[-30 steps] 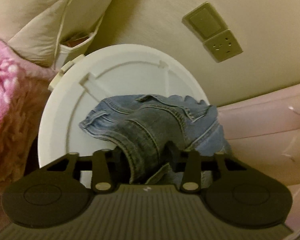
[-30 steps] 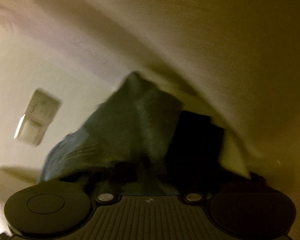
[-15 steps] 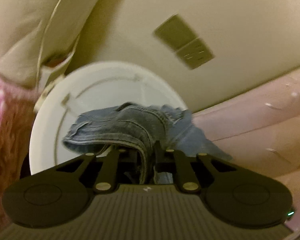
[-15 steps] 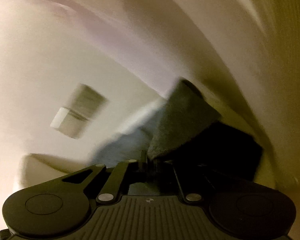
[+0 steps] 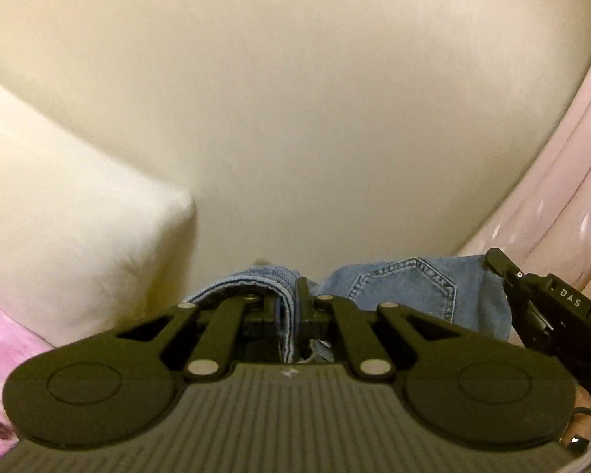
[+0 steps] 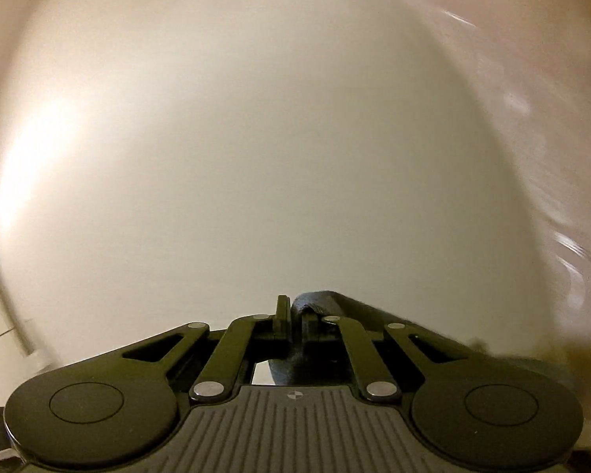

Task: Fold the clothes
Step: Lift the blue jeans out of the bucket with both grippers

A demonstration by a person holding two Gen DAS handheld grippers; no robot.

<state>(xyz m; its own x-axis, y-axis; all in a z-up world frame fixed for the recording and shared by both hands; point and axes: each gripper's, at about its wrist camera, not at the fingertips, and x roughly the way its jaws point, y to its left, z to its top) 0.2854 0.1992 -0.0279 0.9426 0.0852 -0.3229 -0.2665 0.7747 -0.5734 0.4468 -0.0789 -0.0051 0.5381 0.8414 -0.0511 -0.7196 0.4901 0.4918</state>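
- The left tool (image 5: 289, 307) is closing: its jaws pinch a thick hemmed edge of the denim garment (image 5: 409, 291), the folded band running down between them.
- The right tool (image 6: 294, 317) is clamped on a dark fold of the same cloth, which humps over its right-hand jaw and trails off toward 4 o'clock.
- In the left wrist view, the right tool shows at 3 o'clock, just beside the stitched back pocket (image 5: 406, 289), so the garment appears to hang spread between the two tools.
- Beyond lie only a cream wall (image 5: 295, 98), a cream cushion (image 5: 78, 236) at 9 o'clock and pink fabric (image 5: 4, 347) at 8 o'clock.
- Denim will likely feel heavy, soft and not slippery; seams and waistband give the firmest hold.
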